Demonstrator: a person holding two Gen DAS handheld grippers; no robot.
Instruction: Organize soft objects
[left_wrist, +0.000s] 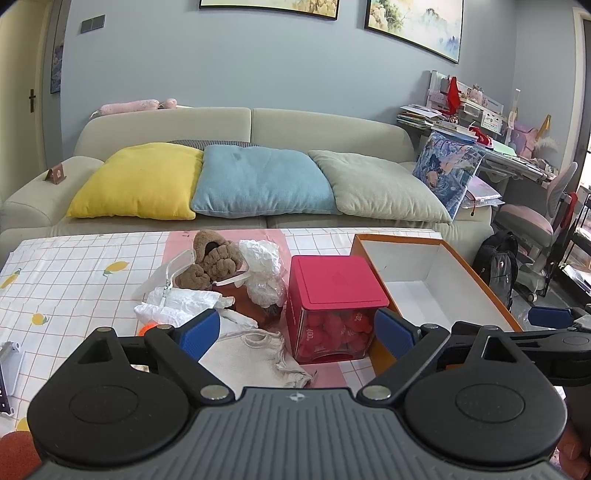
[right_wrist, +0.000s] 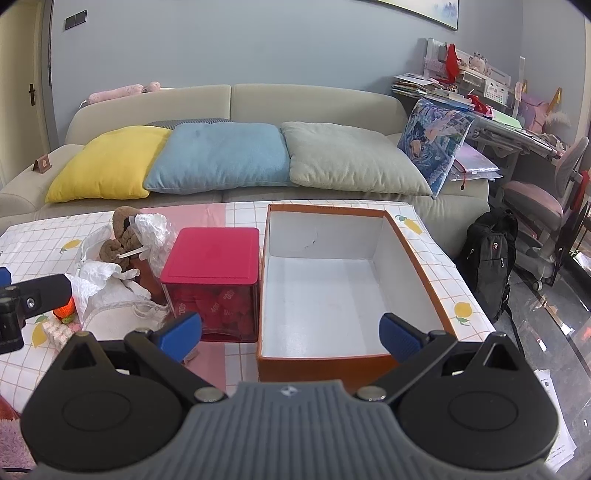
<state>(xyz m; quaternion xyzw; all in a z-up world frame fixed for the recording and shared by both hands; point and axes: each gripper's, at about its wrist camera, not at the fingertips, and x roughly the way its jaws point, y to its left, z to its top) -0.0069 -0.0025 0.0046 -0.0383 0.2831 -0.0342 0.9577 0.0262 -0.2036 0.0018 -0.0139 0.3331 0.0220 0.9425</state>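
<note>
Both tools are released, empty. The pile of soft things (left_wrist: 221, 280) lies on the desk (left_wrist: 74, 266), left of the red box (left_wrist: 334, 295); the left tool (left_wrist: 295, 334) is nearer. The right tool (right_wrist: 291, 334) faces the empty orange box (right_wrist: 421, 258).

From my left camera the claw's body hides the bench's (left_wrist: 74, 258) near edge. The red box (left_wrist: 332, 273) covers part of the rag (left_wrist: 255, 350). The orange ball (left_wrist: 147, 328) barely shows. Box print (right_wrist: 225, 295) is too blurred to read.
</note>
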